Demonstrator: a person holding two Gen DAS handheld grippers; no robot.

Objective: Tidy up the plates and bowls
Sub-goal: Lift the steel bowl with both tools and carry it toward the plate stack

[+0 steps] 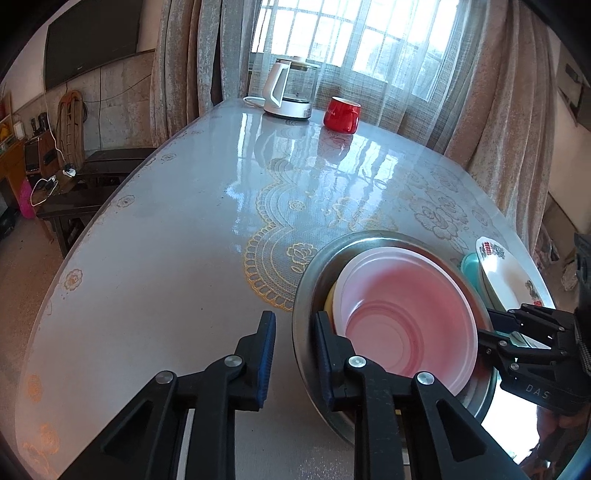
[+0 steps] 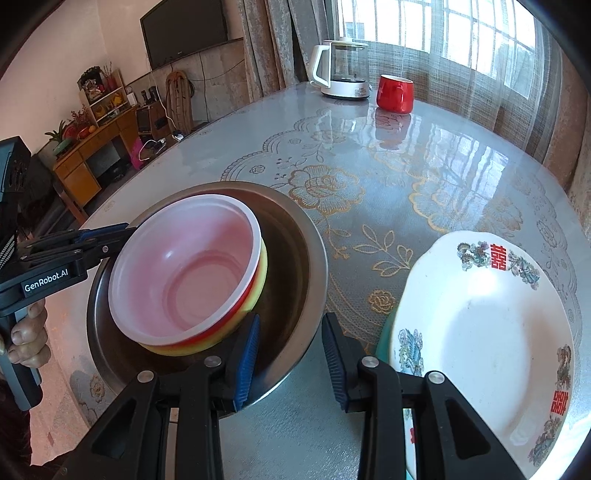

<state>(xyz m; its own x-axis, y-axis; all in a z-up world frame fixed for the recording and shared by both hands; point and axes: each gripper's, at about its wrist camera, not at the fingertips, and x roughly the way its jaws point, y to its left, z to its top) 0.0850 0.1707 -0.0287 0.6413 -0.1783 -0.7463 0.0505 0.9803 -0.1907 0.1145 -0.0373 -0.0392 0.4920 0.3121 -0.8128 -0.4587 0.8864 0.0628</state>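
While both stand open, steel basin (image 1: 306,295) rim between each hand-held gripper's fingers, left (image 1: 293,363) and right (image 2: 290,360)

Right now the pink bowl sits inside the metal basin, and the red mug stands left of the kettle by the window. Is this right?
Not quite. Both views show the red mug right of the kettle. The pink bowl does sit inside the metal basin.

A home's dining and living room: a table (image 2: 424,177) under a lace cloth carries a kettle (image 2: 341,70) and red mug (image 2: 394,94). Curtains (image 1: 181,62) frame a barred window (image 1: 354,33), a TV (image 2: 184,31) hangs on the wall, and a cabinet (image 2: 92,151) holds ornaments.
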